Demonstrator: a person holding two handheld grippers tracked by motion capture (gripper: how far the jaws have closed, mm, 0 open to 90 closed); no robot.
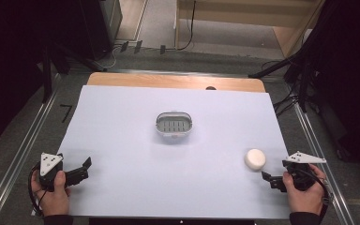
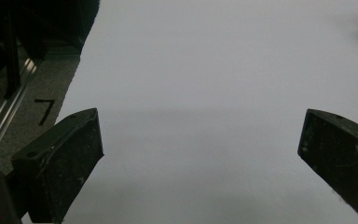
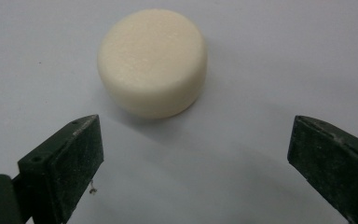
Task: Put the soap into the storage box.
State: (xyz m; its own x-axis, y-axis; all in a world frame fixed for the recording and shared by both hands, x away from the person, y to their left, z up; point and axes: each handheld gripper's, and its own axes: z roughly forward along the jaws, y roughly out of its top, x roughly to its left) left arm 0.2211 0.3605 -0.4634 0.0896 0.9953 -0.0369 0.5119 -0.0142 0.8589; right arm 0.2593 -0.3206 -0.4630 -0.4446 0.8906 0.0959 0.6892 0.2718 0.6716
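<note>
Fingers of both grippers stand wide apart and hold nothing: in the left gripper view the two black jaws frame bare white sheet, and in the right gripper view they frame the sheet with a round cake of soap point(image 3: 153, 63) lying just ahead of them, touching neither. Largest on show is the table point(image 1: 176, 80), its wooden top visible as a strip along the far edge; a white sheet point(image 1: 136, 178) covers nearly all of the rest. Grey floor surrounds the table, with metal rails running along both sides and a short black tape mark point(image 1: 66, 111) on the floor off the sheet's left edge; the same mark shows in the left gripper view point(image 2: 45, 110). Near the middle of the sheet sits a soap dish point(image 1: 174, 125), an oval grey tray with a slotted floor, and it is empty. The soap point(image 1: 255, 159), cream-coloured and thick, lies flat on the sheet well to the right of the dish and nearer the person. The left gripper point(image 1: 83, 168) rests at the near left corner of the sheet, held in the left hand point(image 1: 51, 194), well apart from the dish. The right gripper point(image 1: 271, 179) sits at the near right, held in the right hand point(image 1: 304, 192), with its jaws pointing toward the soap close by.
</note>
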